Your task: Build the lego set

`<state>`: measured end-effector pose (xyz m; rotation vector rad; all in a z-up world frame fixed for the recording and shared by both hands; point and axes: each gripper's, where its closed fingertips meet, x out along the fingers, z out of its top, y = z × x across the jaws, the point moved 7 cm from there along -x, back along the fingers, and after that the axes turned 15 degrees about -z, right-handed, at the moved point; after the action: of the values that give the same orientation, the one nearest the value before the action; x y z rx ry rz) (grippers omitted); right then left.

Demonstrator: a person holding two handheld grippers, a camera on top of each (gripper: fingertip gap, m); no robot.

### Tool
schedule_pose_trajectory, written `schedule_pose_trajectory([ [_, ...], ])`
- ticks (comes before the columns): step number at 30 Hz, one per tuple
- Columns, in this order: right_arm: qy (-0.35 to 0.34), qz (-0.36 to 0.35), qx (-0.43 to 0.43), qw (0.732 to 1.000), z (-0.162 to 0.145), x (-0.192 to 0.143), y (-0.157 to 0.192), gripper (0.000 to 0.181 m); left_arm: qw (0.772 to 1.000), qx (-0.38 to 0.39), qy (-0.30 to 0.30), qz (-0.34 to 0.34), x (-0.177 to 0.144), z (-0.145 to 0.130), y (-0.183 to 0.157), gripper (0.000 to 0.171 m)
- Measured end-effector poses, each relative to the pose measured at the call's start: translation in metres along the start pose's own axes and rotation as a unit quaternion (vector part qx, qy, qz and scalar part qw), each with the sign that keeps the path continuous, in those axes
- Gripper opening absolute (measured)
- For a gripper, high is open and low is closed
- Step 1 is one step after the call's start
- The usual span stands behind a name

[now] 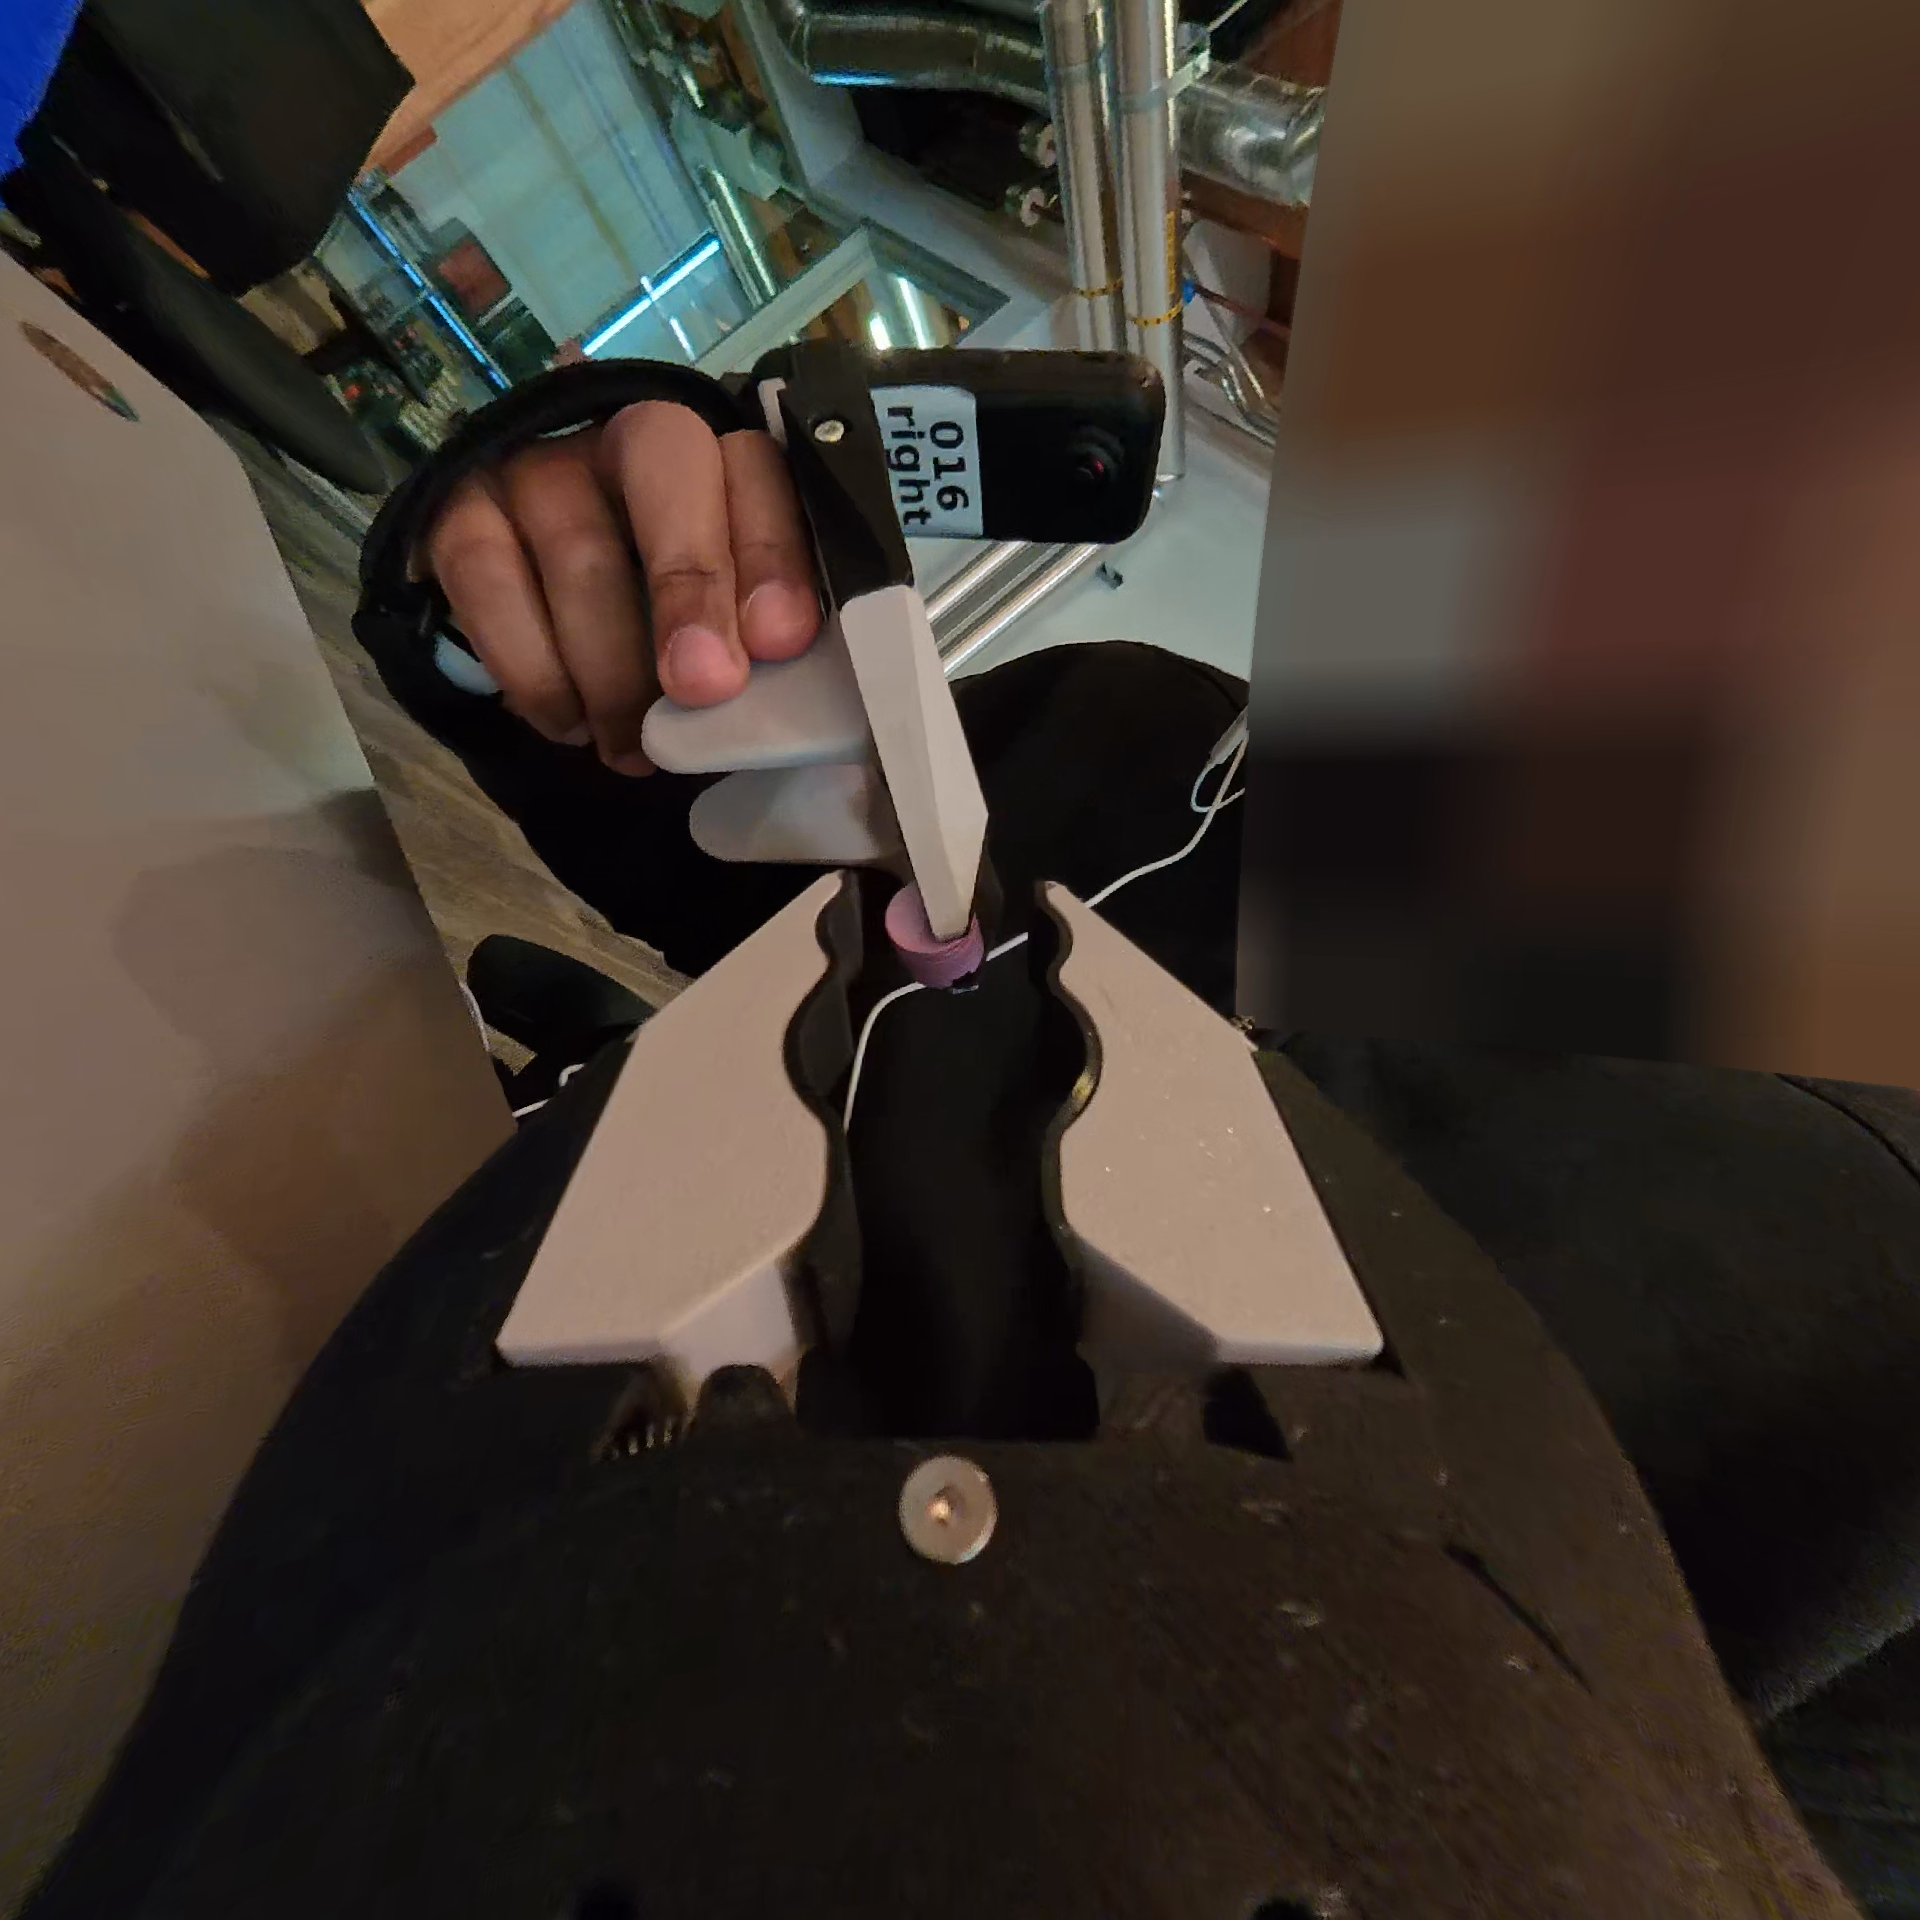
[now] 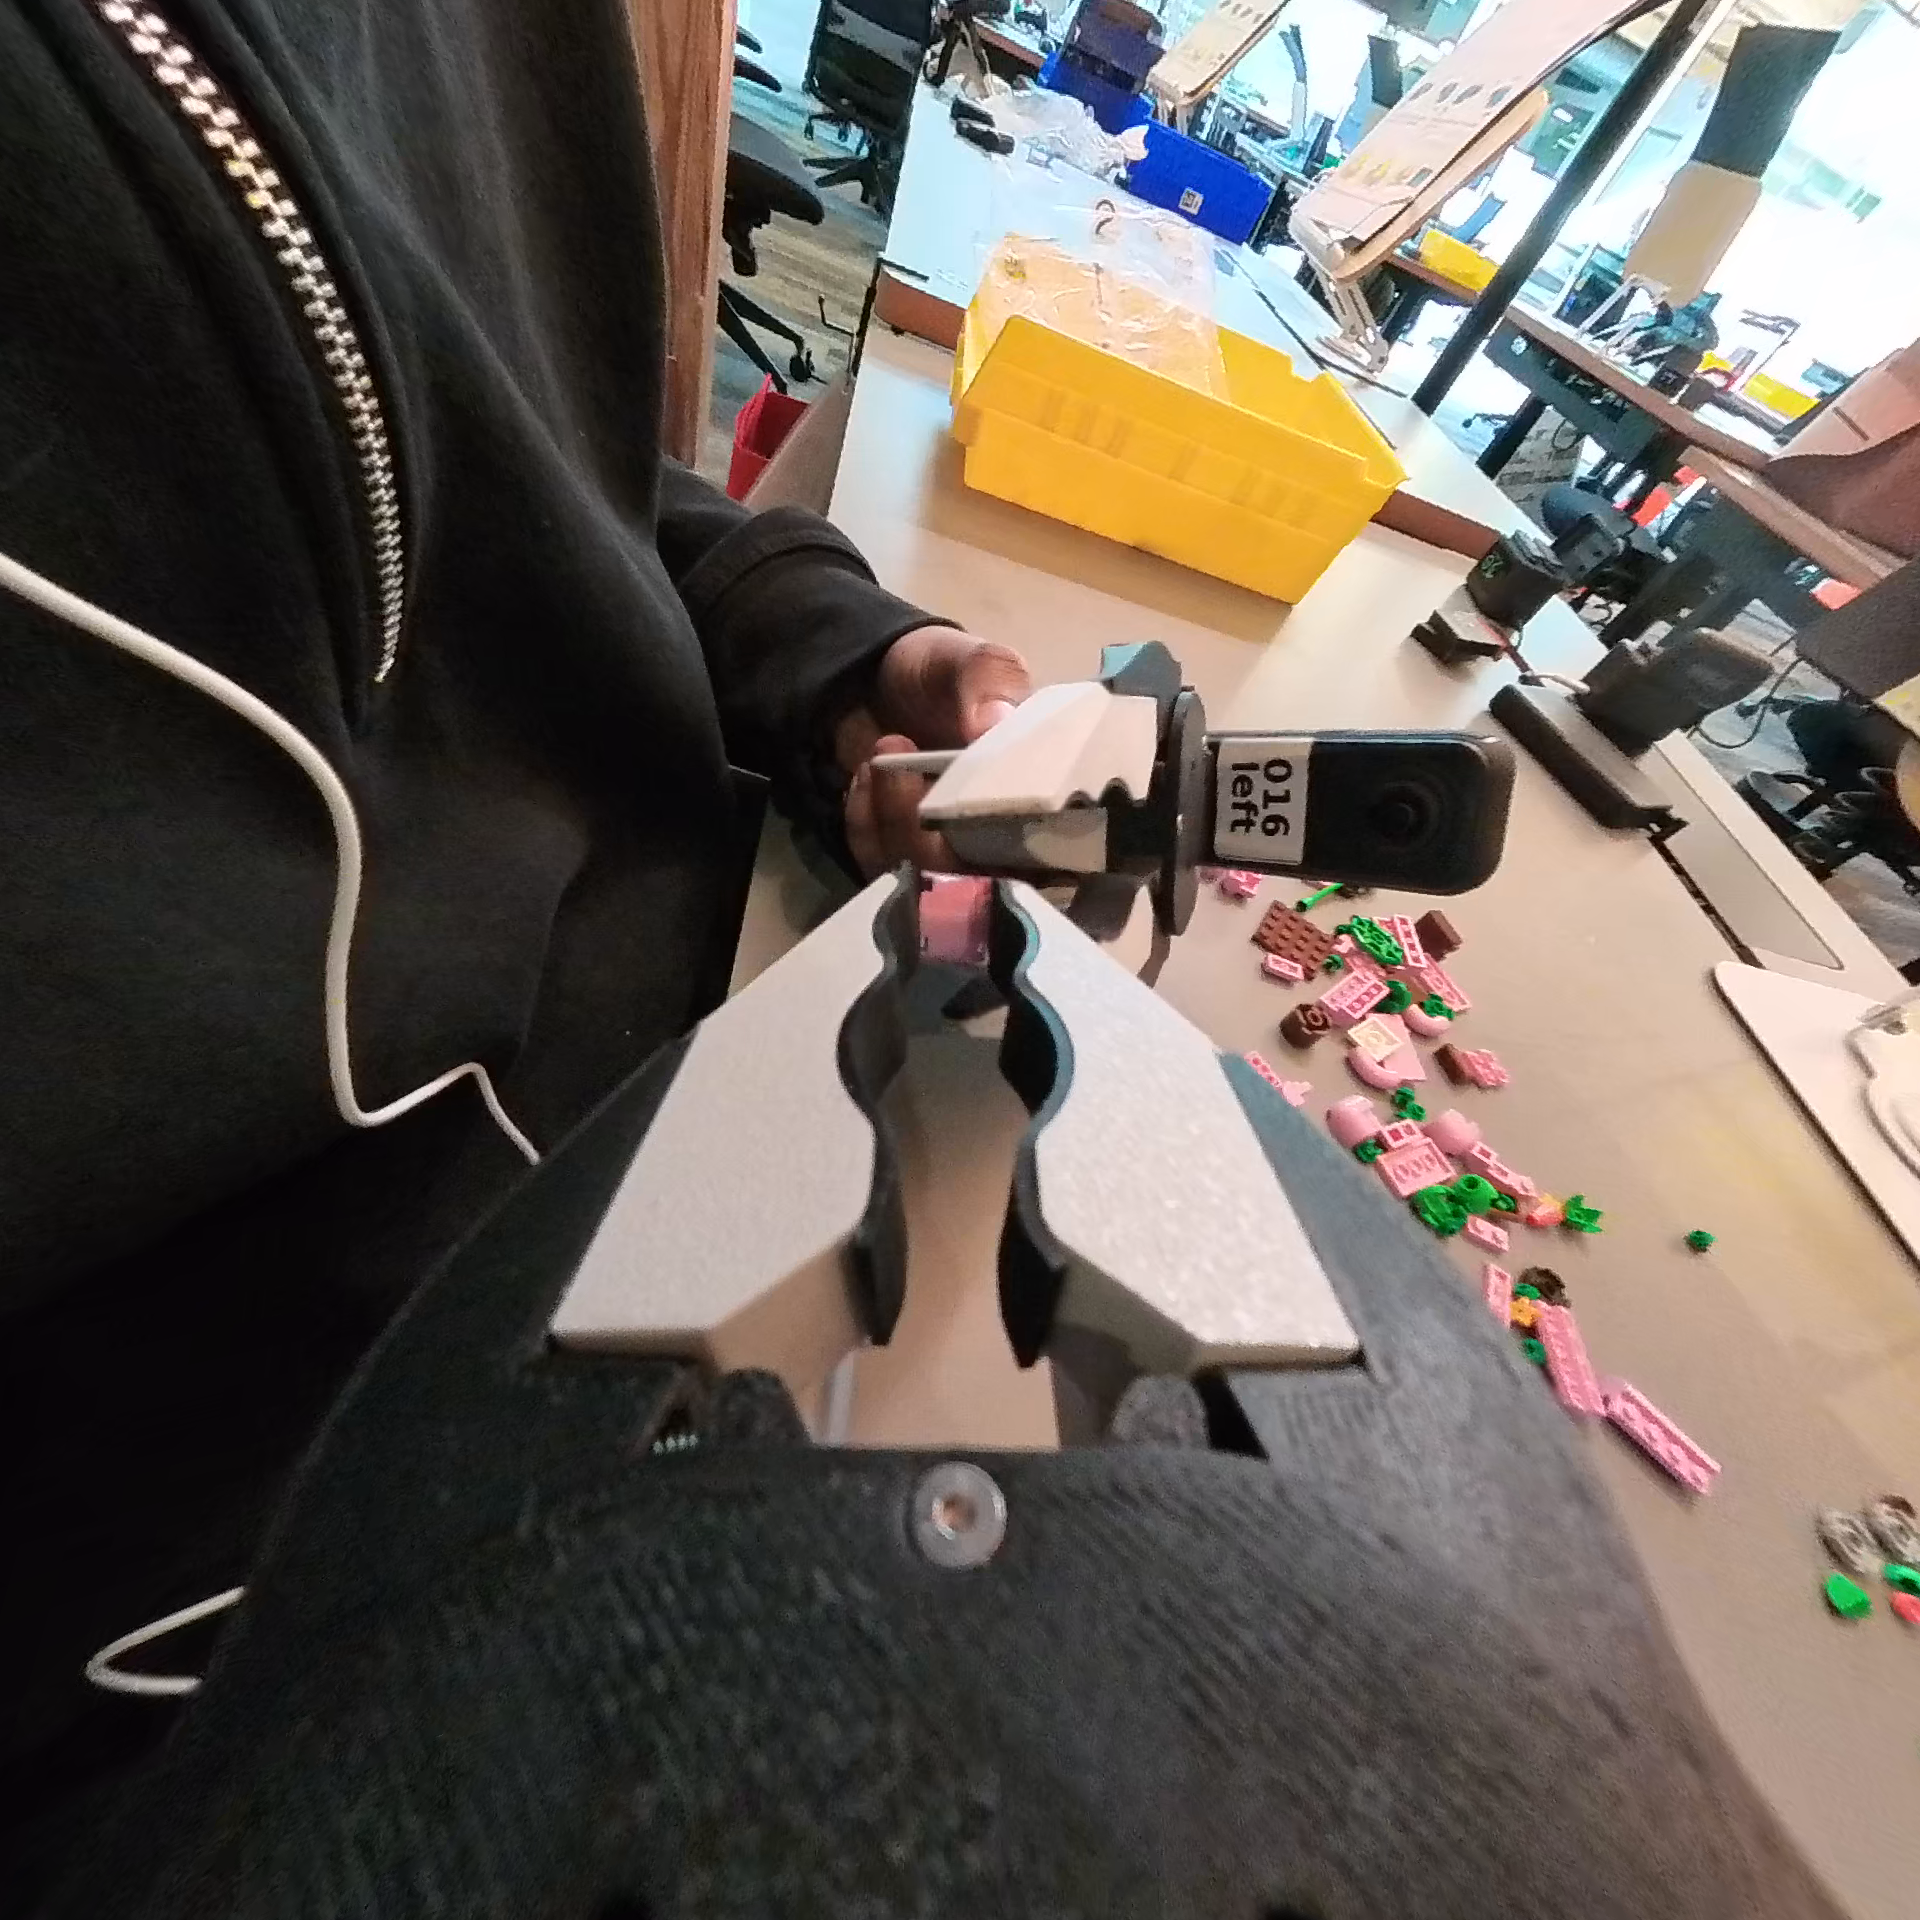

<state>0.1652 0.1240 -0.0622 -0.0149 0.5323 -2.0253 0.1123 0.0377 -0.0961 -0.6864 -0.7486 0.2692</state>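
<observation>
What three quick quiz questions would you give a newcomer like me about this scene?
1. True or false: the yellow bin stands on the table, farther from the camera than the loose bricks.
2. What does the right gripper hold at its tips? A) a green leaf piece B) a small pink piece C) a brown plate
3. Fill in: the left gripper has its jaws ____.

Key: 1 true; 2 B; 3 open.
</observation>
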Motion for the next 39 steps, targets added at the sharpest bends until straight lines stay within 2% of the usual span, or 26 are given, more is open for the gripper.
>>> schedule_pose_trajectory([
  [4,-0.02,-0.029,0.02,0.999,0.0,-0.003,-0.007,0.012,1.0,-0.007,0.003,0.007,0.0,-0.002,0.003,0.021],
  [5,-0.023,-0.035,0.025,0.999,-0.001,-0.005,-0.008,0.012,1.0,-0.007,-0.002,0.002,0.0,-0.001,0.002,0.014],
  [10,-0.034,-0.051,0.028,0.998,-0.006,-0.007,-0.006,0.012,1.0,-0.002,0.0,0.018,0.0,-0.002,0.005,0.012],
  [17,-0.046,-0.034,0.036,0.998,-0.008,-0.009,-0.002,0.018,1.0,-0.019,0.021,0.005,0.004,-0.008,0.006,0.011],
  [29,-0.03,0.016,0.063,0.997,-0.009,-0.007,0.006,0.012,0.999,-0.024,0.047,0.007,0.008,-0.013,0.008,0.01],
  [36,-0.014,0.029,0.077,0.997,-0.01,-0.006,0.008,0.012,0.998,-0.025,0.055,0.009,0.007,-0.015,0.009,0.009],
  [39,-0.001,0.015,0.068,0.998,-0.011,-0.007,0.006,0.012,0.999,-0.022,0.038,0.016,0.005,-0.013,0.011,0.009],
])
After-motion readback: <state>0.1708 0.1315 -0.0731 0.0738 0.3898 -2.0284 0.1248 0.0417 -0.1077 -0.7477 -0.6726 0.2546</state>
